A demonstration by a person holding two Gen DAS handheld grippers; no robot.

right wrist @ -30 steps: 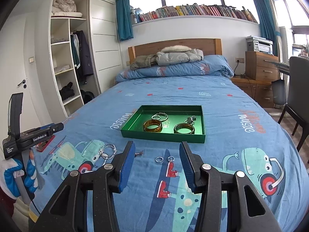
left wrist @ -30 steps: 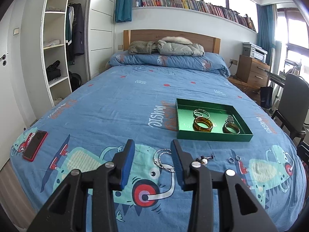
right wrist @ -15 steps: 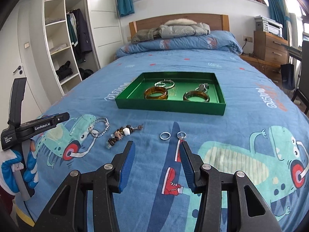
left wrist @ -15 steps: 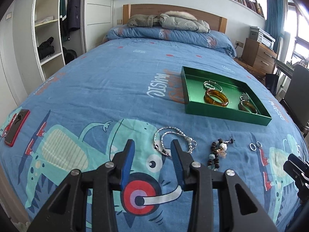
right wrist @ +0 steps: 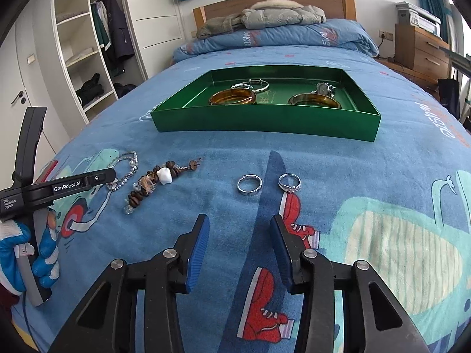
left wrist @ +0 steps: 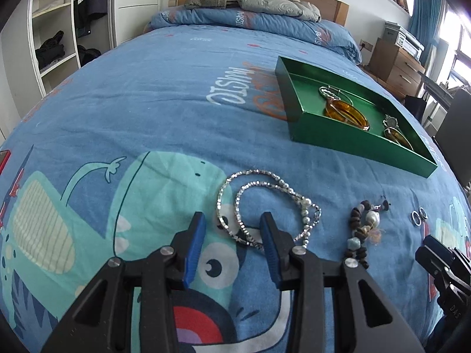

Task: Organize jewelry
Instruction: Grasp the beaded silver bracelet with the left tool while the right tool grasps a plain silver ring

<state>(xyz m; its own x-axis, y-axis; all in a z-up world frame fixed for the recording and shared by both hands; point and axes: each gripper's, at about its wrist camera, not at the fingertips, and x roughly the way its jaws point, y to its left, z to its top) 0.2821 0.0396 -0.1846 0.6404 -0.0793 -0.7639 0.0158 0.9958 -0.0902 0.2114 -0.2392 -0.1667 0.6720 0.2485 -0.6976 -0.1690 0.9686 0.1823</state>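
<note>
A silver bead necklace (left wrist: 265, 203) lies coiled on the blue bedspread. My left gripper (left wrist: 232, 220) is open, low over the bed, its jaws on either side of the necklace's near loop. A brown bead bracelet (left wrist: 362, 229) lies to its right; it also shows in the right wrist view (right wrist: 156, 182). Two silver rings (right wrist: 249, 184) (right wrist: 290, 182) lie just ahead of my open, empty right gripper (right wrist: 240, 223). A green tray (right wrist: 265, 117) beyond holds two amber bangles (right wrist: 232, 97), a silver bangle and a watch.
A red phone (left wrist: 3, 158) lies at the bed's left edge. Pillows and jackets (right wrist: 265, 17) are piled at the headboard. A wardrobe (right wrist: 85, 44) stands left; a wooden dresser (right wrist: 421, 47) and a dark chair (left wrist: 453, 123) stand right.
Both grippers have dropped lower and moved forward. The left now straddles the necklace's near loop; the right has closed in on the two rings. Nothing has been picked up.
</note>
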